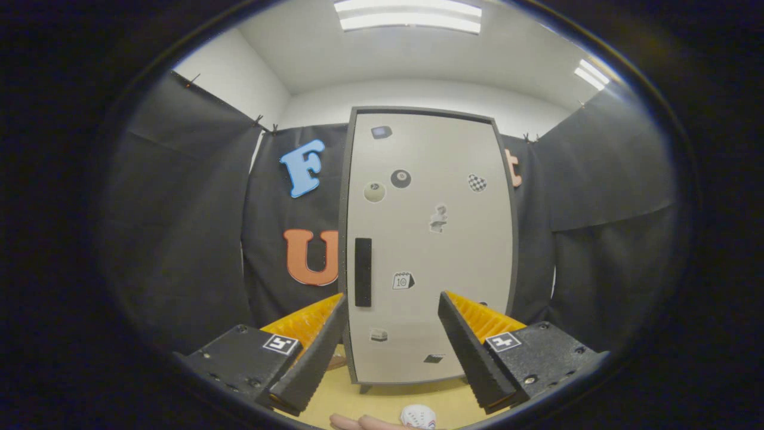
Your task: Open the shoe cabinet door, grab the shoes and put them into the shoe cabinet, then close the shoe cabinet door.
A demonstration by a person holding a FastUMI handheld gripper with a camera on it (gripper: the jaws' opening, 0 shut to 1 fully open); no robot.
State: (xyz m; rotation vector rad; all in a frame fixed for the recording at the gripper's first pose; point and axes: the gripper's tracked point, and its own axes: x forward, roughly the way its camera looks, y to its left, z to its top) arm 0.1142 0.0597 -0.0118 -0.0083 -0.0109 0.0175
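beyond the fingers, shoe cabinet [427, 245] upright on the tabletop [364, 400], door shut, black handle [363, 272] at its left edge. gripper [391, 352] spread wide, holding and touching nothing. white shoe [418, 416] near, below the fingers.

The claw [391, 352] stands open with nothing between its fingers, and beyond them the closed cabinet door [430, 239] blocks the way ahead, its dark handle [363, 272] near the left edge, while a white shoe [418, 416] lies on the tabletop [382, 397] just below.
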